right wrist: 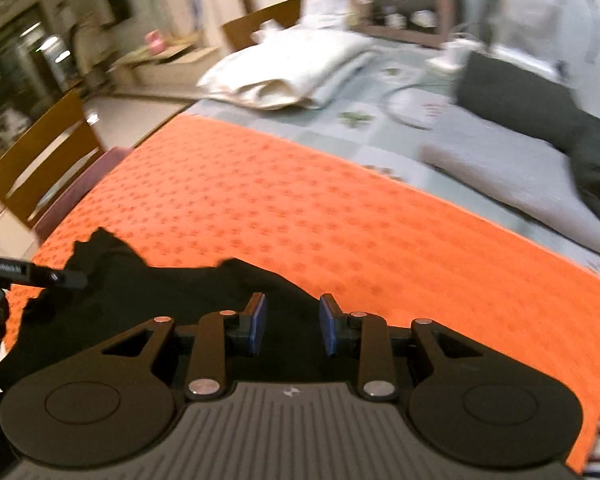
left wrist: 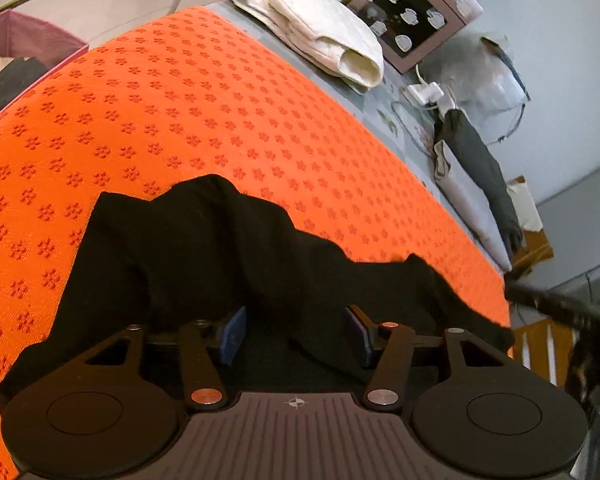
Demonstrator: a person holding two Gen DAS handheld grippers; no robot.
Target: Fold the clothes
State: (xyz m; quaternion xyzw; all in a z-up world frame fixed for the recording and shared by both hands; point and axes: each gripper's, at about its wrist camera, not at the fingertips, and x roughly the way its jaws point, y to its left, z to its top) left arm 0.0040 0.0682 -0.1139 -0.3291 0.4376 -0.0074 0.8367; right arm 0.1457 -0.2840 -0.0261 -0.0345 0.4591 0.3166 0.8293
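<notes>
Black cloth (left wrist: 204, 248) lies rumpled at the near edge of the orange mat (left wrist: 188, 112), under both the left gripper (left wrist: 296, 336) and the right gripper (right wrist: 292, 322), whose blue-padded jaws stand apart, clasping nothing.

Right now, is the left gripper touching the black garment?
Cannot tell. In the left wrist view the open left gripper sits over the black garment, but black-on-black hides any contact or gap at the pads.
</notes>
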